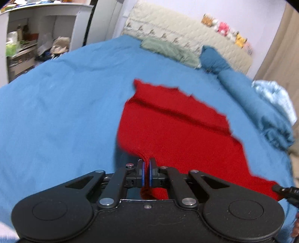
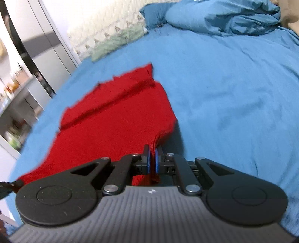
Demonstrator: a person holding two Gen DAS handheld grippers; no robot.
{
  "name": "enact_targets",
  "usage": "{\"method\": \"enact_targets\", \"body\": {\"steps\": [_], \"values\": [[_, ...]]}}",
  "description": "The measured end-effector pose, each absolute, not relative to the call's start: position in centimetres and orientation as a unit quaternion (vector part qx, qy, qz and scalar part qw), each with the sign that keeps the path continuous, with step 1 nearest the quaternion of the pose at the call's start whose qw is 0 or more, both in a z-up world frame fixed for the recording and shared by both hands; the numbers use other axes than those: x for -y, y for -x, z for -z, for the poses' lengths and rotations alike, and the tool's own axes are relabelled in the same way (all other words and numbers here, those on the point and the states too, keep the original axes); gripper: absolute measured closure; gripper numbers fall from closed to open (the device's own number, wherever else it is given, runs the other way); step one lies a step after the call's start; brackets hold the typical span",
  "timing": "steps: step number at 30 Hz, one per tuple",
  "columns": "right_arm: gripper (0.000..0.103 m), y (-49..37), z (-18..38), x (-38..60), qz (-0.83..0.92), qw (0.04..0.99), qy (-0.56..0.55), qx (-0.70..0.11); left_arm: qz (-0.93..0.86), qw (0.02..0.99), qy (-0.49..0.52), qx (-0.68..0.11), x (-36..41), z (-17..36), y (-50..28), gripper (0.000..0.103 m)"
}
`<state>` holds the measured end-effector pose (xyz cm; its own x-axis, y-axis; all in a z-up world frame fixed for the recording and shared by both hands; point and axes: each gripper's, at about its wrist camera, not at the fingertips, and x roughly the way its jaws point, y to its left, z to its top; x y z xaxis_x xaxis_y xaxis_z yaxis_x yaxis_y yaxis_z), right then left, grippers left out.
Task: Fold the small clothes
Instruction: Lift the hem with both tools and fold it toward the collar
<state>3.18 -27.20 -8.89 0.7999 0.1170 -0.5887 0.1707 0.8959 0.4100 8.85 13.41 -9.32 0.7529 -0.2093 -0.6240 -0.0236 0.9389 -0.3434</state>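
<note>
A small red knit garment (image 1: 173, 127) lies on a blue bedsheet (image 1: 56, 112), its near edge lifted off the bed. My left gripper (image 1: 146, 162) is shut on the garment's near left corner, red cloth pinched between the blue pads. In the right wrist view the same red garment (image 2: 115, 115) stretches away to the left, and my right gripper (image 2: 152, 151) is shut on its near right corner, a bunched fold of knit between the pads. A fold ridge crosses the garment's far part. The other gripper's tip (image 1: 286, 190) shows at the right edge of the left wrist view.
Blue bedsheet (image 2: 224, 93) spreads on all sides. A quilted headboard cover (image 1: 177, 31) with soft toys (image 1: 224, 28), a green cloth (image 1: 168, 50) and a blue pillow (image 1: 214, 59) lie at the far end. Crumpled blue bedding (image 2: 233, 16) sits far right. Cluttered shelves (image 1: 28, 41) stand left.
</note>
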Motion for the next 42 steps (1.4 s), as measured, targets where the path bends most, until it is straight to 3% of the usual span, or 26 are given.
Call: {"method": "enact_targets", "body": {"steps": [7, 12, 17, 22, 28, 30, 31, 32, 33, 34, 35, 39, 42], "values": [[0.082, -16.0, 2.8, 30.4, -0.038, 0.912, -0.294, -0.283, 0.065, 0.937, 0.189, -0.287, -14.4, 2.0, -21.9, 0.099], [0.082, -29.2, 0.3, 31.1, -0.033, 0.926, -0.274, -0.259, 0.024, 0.944, 0.183, -0.272, -13.1, 0.2, -34.3, 0.099], [0.082, -40.0, 4.7, 31.9, -0.011, 0.918, -0.294, -0.266, -0.025, 0.928, 0.206, -0.310, -12.3, 5.6, -44.7, 0.099], [0.082, -45.3, 10.3, 31.4, 0.010, 0.914, -0.280, -0.295, -0.044, 0.911, 0.219, -0.347, -12.9, 11.5, -48.8, 0.099], [0.082, -48.0, 12.6, 31.7, 0.029, 0.911, -0.287, -0.296, -0.042, 0.910, 0.218, -0.350, -13.1, 13.0, -51.9, 0.099], [0.078, -48.5, 13.0, 32.0, 0.039, 0.906, -0.294, -0.302, -0.048, 0.905, 0.229, -0.356, -13.4, 13.3, -52.6, 0.094], [0.065, -48.3, 12.9, 32.1, 0.050, 0.903, -0.300, -0.303, -0.055, 0.902, 0.240, -0.354, -13.8, 13.3, -52.4, 0.092], [0.042, -48.0, 12.7, 32.1, 0.052, 0.904, -0.305, -0.295, -0.064, 0.901, 0.249, -0.350, -14.2, 13.1, -51.9, 0.078], [0.031, -47.2, 12.4, 32.2, 0.052, 0.909, -0.304, -0.281, -0.066, 0.903, 0.251, -0.343, -14.2, 12.7, -51.4, 0.060], [0.017, -46.3, 12.0, 32.1, 0.049, 0.918, -0.291, -0.266, -0.064, 0.908, 0.246, -0.333, -14.4, 12.1, -50.4, 0.053], [0.016, -45.4, 11.4, 31.7, 0.037, 0.927, -0.269, -0.258, -0.063, 0.917, 0.229, -0.321, -14.3, 11.3, -49.0, 0.049], [0.014, -41.6, 11.0, 28.5, -0.028, 0.953, -0.148, -0.262, -0.004, 0.943, 0.133, -0.304, -11.8, 9.7, -44.0, 0.049], [0.014, -40.8, 12.6, 27.2, -0.058, 0.943, -0.147, -0.292, 0.049, 0.935, 0.115, -0.332, -10.1, 10.9, -43.0, 0.049]]}}
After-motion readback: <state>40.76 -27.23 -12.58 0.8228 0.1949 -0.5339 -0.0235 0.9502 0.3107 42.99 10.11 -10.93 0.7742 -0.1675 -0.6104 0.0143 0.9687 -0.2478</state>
